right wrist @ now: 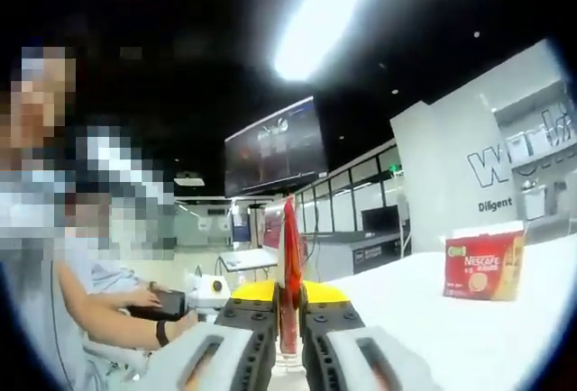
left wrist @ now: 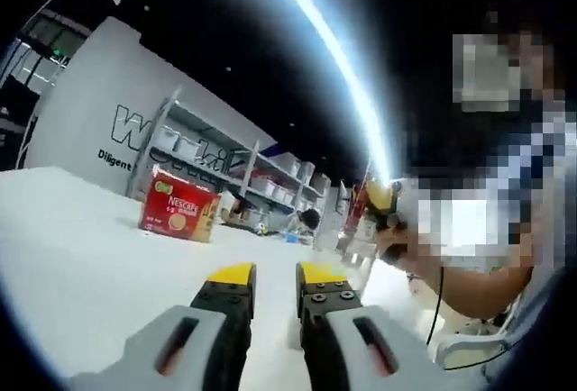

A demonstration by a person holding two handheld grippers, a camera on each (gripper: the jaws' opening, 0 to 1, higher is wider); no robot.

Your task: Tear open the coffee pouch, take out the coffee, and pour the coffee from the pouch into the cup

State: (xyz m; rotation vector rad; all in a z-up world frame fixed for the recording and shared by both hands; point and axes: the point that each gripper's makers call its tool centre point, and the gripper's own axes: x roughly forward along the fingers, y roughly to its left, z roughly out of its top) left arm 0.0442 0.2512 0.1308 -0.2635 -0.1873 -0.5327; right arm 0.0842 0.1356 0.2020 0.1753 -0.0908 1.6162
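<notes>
Grippers, two, both yours, over a white table (left wrist: 63, 247).

Left gripper (left wrist: 275, 276) — yellow-tipped jaws stand parted with a plain gap between them, nothing held. You hold it low over the table, pointing across the top toward the far edge.

Right gripper (right wrist: 290, 294) — jaws pressed in on a red coffee pouch (right wrist: 289, 256), which stands upright and edge-on between the yellow tips, its top rising well above them. In the left gripper view your right gripper (left wrist: 379, 200) shows at the table's far right side, held up in a hand (left wrist: 397, 242), with something red at its tip; it is too small there to tell more.

Box (left wrist: 178, 204) — red Nescafé carton, resting on the table near its far edge, well apart from both grippers. In the right gripper view the same box (right wrist: 484, 267) sits on the table's right part, its printed front toward you.

Cup — a pale, clear shape shows just below the pouch between your right jaws, and another beside the right gripper in the left gripper view; you cannot tell from either whether it is the cup.

Person — seated at the table's side, forearm (right wrist: 108, 314) stretched toward the grippers, a dark band on the wrist.

Surroundings — shelving (left wrist: 225, 161) against a white wall with lettering beyond the table, a dark screen (right wrist: 275, 146) overhead, a bright ceiling strip.
</notes>
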